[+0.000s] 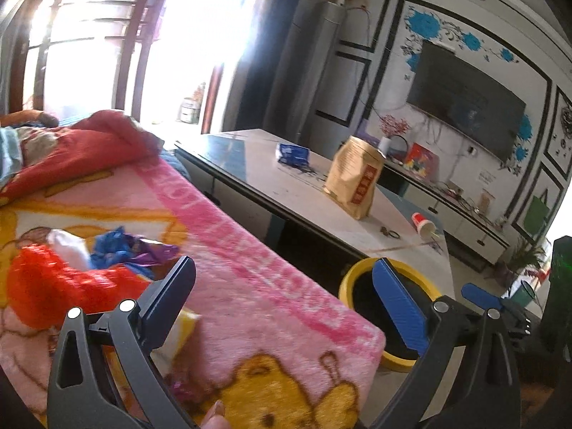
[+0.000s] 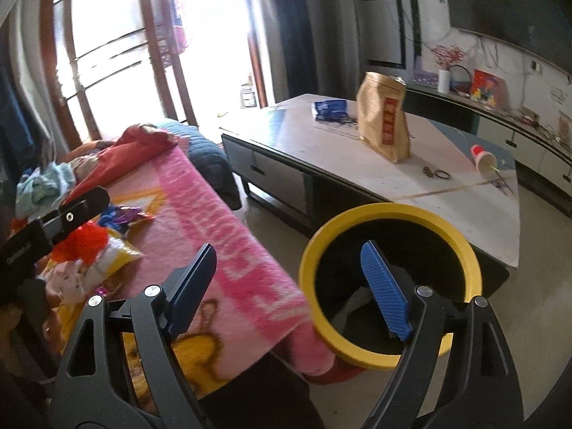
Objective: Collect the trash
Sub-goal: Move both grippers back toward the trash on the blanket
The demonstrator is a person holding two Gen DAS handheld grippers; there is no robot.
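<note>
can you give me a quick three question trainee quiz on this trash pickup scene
1. True or false: both grippers are holding trash.
2. Where does the yellow-rimmed bin stand? A) on the coffee table B) on the floor beside the pink blanket C) on the blanket
3. Name one piece of litter lying on the coffee table.

Key:
1. False. The left gripper and right gripper are open and empty.
2. B; pink blanket.
3. The tipped red paper cup.

Each gripper [image 1: 282, 296] [image 2: 289, 289] has black arms, silver screws and ribbed blue pads [image 2: 384, 291].
</note>
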